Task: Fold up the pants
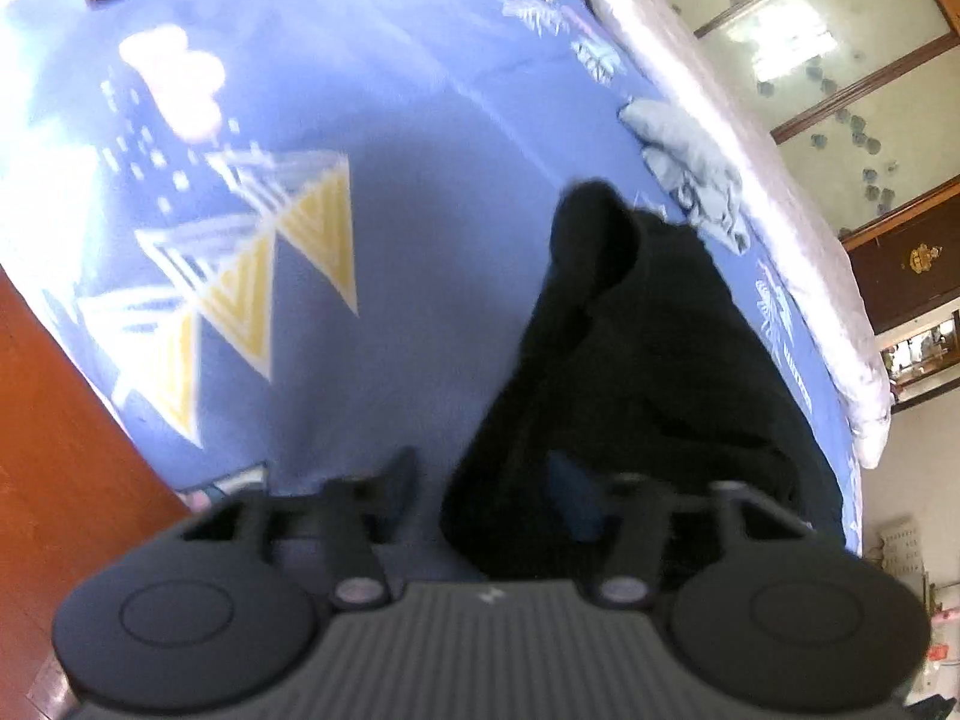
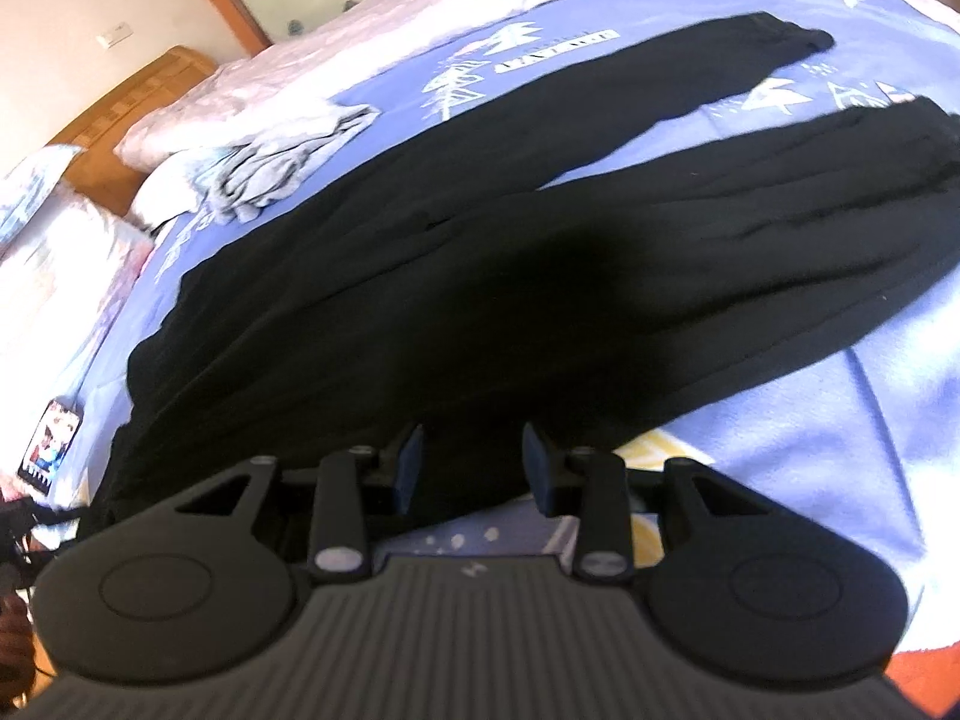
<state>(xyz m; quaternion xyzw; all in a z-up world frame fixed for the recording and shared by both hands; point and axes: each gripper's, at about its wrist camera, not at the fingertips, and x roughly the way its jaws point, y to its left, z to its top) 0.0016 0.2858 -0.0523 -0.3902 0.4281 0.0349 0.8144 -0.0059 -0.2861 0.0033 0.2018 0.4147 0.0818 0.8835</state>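
Black pants (image 2: 480,276) lie spread on a blue patterned bed sheet (image 2: 840,408), both legs stretching toward the upper right in the right wrist view. My right gripper (image 2: 474,468) hovers at the pants' near edge; its fingers stand apart with flat black cloth between them, and the pads do not press it. In the left wrist view the pants (image 1: 648,348) appear as a bunched dark mass on the right. My left gripper (image 1: 489,486) is open at their near edge. Its right finger sits amid the cloth and its left finger is over bare sheet (image 1: 390,300).
A crumpled grey garment (image 1: 696,168) (image 2: 270,180) lies beyond the pants beside a white quilt (image 1: 780,198). A picture-covered flat item (image 2: 51,444) rests on the sheet at the left. Wooden floor (image 1: 54,420) borders the bed, and a wooden headboard (image 2: 132,102) stands behind.
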